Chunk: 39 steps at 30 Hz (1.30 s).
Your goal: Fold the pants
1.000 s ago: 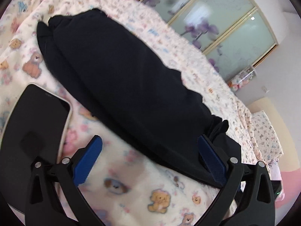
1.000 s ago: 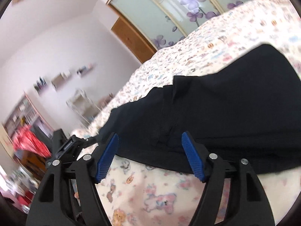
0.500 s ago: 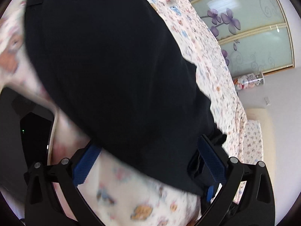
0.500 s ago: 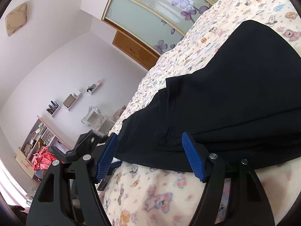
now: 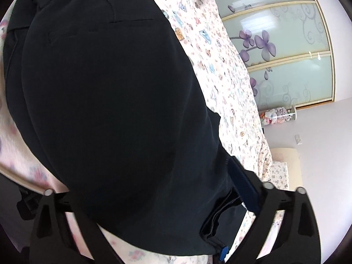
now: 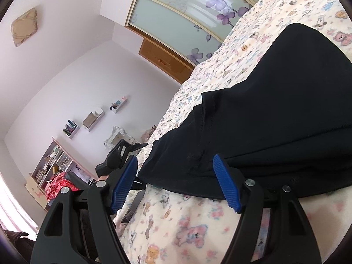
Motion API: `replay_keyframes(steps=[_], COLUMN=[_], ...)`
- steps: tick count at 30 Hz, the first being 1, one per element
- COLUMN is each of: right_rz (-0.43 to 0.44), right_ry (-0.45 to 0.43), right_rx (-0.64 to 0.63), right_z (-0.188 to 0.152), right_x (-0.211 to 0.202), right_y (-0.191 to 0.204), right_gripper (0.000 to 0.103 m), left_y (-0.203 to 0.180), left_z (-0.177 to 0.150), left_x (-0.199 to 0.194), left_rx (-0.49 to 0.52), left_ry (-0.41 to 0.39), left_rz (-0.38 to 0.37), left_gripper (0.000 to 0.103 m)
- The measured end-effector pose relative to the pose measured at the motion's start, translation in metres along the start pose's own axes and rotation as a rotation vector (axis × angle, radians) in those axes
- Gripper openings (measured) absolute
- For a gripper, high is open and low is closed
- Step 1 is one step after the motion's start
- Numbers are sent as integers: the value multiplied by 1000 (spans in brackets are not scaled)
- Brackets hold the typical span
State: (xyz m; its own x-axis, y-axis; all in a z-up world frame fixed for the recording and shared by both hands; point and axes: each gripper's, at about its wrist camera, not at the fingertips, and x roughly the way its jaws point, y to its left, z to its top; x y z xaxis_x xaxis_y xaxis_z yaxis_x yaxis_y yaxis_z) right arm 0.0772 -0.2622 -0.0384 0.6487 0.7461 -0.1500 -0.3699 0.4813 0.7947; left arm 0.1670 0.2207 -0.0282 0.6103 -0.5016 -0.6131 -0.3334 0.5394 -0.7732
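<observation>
Black pants (image 5: 105, 101) lie folded lengthwise on a bedspread (image 5: 220, 61) printed with teddy bears. In the left wrist view the cloth fills most of the frame, with the waistband and a back pocket at the top. My left gripper (image 5: 154, 189) is open, its jaws straddling the near end of the pants; the left finger is hidden behind the cloth, and the blue right pad (image 5: 244, 187) touches the fabric. In the right wrist view my right gripper (image 6: 176, 180) is open, its blue pads on either side of the near hem edge of the pants (image 6: 275, 114).
A dark phone or tablet (image 6: 134, 206) lies on the bedspread near the left gripper (image 6: 118, 156). Sliding wardrobe doors with purple flowers (image 5: 286, 55) stand behind the bed. Shelves and a cluttered desk (image 6: 57, 167) are along the wall.
My left gripper has moved forward over the pants, so the cloth now covers its left finger and the phone. My right gripper has crept slightly closer to the hem.
</observation>
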Motion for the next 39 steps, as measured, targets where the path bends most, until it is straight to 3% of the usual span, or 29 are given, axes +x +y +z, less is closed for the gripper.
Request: replay_keyframes(steps=[6,9,10,14,15,18,19,23,26,28,32,39], right_rz=[4,7,7,10,11,16,18,29,36,36,38,38], right_ry=[0,0,0,-1,-2,-6,-8,-19,-23,-24,-23,-21], right_rx=[0,1,1,1,1,1,1,2,2,-1,-5,-8], right_z=[-2,-3,-3,-3,-3,-4,-4,-5,-5,-5,-5,-5], right_x=[1,2,2,1,1,0,-1,-3,-3,-3,-3,-3], right_y=[1,1,1,2,1,1,2,2,3,4,5,5], right_gripper=[73,73,73,73,73,73,73,73,74,74,74,74], left_y=[5,0,0,-16,-26,-53,-57,-29,-13,-3,22,32], left_z=[2,-1,-1,-7,-11,-22,-23,-2,6,10,23,38], left_x=[2,-1,-1,-4,-5,-3,-4,-7,-7,-9,-14,-1], left_rx=[3,61,72,154,199,320,318,62,6,-33,-187,-271], left_ry=[-7,-35,-39,-91,-115,-172,-179,-100,-48,-37,-12,36], left_rz=[17,94,103,196,248,368,377,253,205,170,52,5], left_gripper=[60,33,29,20,19,18,19,24,30,40,49,57])
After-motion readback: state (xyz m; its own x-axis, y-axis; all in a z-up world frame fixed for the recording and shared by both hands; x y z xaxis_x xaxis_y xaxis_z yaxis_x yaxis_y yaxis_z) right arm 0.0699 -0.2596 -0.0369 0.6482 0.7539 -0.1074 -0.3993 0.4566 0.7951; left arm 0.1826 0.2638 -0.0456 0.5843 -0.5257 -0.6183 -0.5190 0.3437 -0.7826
